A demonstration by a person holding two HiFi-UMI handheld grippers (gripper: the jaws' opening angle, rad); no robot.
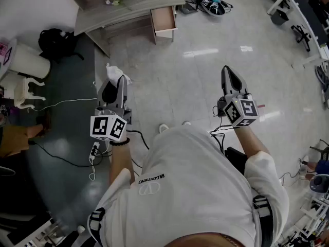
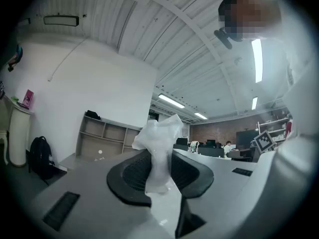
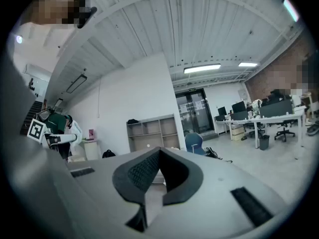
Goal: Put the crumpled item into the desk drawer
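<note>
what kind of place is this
Most likely an open-plan office: a desk with an open drawer, rows of workstations with monitors and a swivel chair, and an open shelf unit against the wall.

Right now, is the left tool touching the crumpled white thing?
Touching. The left gripper view shows the left tool clamped on the crumpled white thing, with its pads pressing on both sides.

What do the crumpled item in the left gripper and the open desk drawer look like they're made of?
Crumpled item: thin white sheet, probably plastic film or tissue; it looks faintly translucent, with soft folds, so either fits.
Drawer: likely wood or laminated board, matte; flat brownish bottom inside pale straight walls.
</note>
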